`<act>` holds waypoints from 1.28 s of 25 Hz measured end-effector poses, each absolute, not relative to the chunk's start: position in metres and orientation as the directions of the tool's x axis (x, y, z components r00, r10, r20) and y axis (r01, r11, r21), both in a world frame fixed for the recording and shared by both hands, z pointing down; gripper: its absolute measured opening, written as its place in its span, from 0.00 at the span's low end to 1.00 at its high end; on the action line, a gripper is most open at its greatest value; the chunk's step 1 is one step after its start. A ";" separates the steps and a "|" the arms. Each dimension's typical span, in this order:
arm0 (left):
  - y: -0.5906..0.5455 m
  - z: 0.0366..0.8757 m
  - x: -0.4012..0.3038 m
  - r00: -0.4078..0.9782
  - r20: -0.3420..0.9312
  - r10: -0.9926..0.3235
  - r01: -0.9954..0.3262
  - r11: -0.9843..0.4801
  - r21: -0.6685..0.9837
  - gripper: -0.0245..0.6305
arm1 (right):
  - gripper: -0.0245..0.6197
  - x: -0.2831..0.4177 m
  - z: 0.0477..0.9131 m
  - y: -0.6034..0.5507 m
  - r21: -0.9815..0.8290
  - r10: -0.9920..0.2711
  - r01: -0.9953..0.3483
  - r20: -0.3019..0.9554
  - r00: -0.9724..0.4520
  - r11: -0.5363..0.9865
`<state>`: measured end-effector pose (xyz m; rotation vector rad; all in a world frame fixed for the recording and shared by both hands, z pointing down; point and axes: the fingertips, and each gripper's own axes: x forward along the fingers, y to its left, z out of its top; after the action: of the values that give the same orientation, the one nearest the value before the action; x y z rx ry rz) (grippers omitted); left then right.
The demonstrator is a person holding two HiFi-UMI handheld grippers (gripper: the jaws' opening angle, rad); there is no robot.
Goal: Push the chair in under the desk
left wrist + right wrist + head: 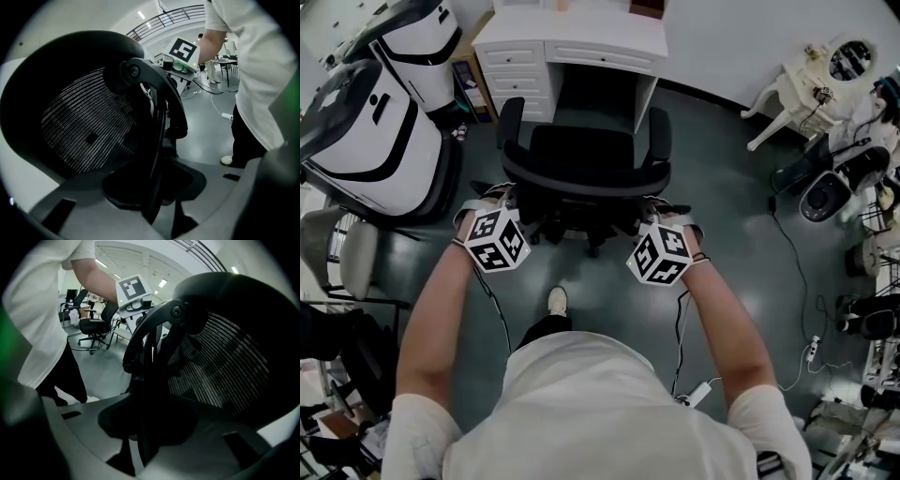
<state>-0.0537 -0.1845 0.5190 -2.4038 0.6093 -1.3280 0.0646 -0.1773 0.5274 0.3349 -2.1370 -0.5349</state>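
A black mesh office chair [581, 155] stands facing the white desk [581, 37], its seat partly in the kneehole. My left gripper [504, 199] sits at the left edge of the backrest [586, 184] and my right gripper [661, 206] at the right edge. In the left gripper view, the backrest's dark rim [157, 140] runs down between the jaws of the left gripper [154, 206], with grey jaw showing on both sides. The right gripper [140, 441] straddles the opposite rim [147, 376] the same way. Both stand wide open around the rim.
Two large white-and-black machines [375, 141] stand left of the chair. A white plastic chair [787, 94] and dark equipment [825, 192] are at the right, with cables [792, 253] on the grey floor. The person's shoe [556, 300] is behind the chair base.
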 end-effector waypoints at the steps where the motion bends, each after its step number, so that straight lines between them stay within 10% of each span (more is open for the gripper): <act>1: -0.190 0.519 -0.056 0.477 0.716 -0.509 -0.204 -0.857 -0.473 0.25 | 0.21 0.062 0.527 -0.182 0.489 -0.425 -0.047 0.701 -0.573 0.871; 32: -0.328 0.520 -0.090 0.515 0.715 -0.472 -0.150 -0.872 -0.467 0.26 | 0.21 0.029 0.529 -0.312 0.499 -0.478 -0.119 0.693 -0.540 0.858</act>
<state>-0.0899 -0.3277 0.5199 -2.4140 0.5162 -1.2950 0.0286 -0.3116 0.5290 0.4323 -2.1152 -0.4980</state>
